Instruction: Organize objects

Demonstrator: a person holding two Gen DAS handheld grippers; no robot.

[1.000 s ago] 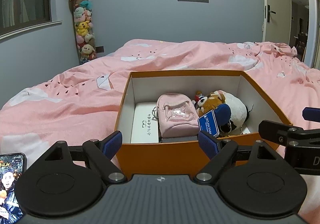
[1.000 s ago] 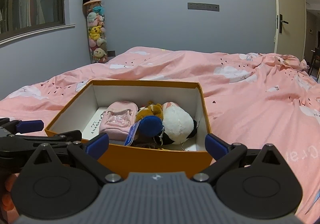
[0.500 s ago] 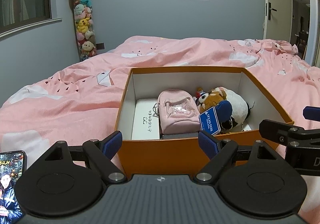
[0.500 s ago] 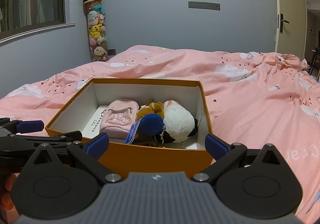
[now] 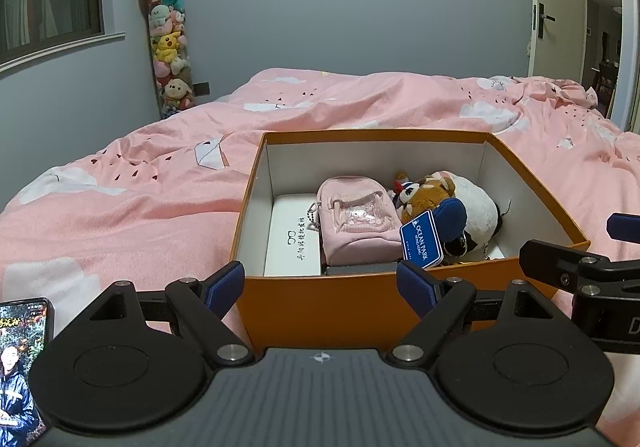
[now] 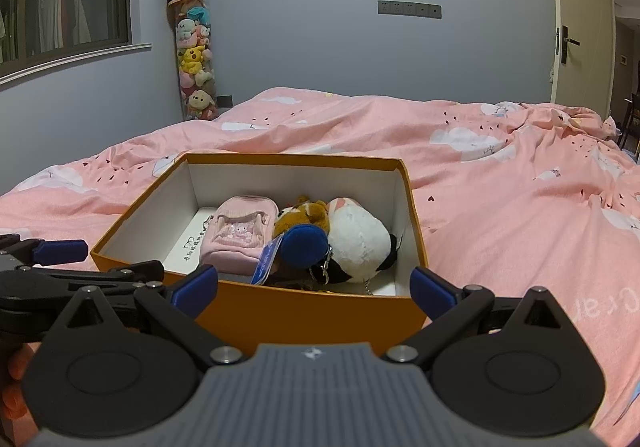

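Note:
An open orange box (image 5: 352, 311) (image 6: 304, 315) sits on the pink bed. Inside lie a white glasses case (image 5: 292, 235) (image 6: 188, 243), a small pink pouch (image 5: 356, 223) (image 6: 240, 235), a brown plush with a blue tag (image 5: 428, 203) (image 6: 300, 223) and a white round plush (image 5: 480, 207) (image 6: 356, 239). My left gripper (image 5: 320, 285) is open and empty, just short of the box's near wall. My right gripper (image 6: 314, 285) is open and empty at the same wall, further right; its fingers (image 5: 560, 267) show in the left wrist view.
A phone with a lit screen (image 5: 20, 363) lies on the bed at my lower left. The pink duvet (image 6: 520, 207) spreads all around the box. A tall tube of plush toys (image 5: 168, 43) stands by the far wall. A door (image 6: 576, 19) is at the far right.
Both grippers have backed off and risen slightly, so the box sits a little lower and smaller in view. Nothing in the box has moved.

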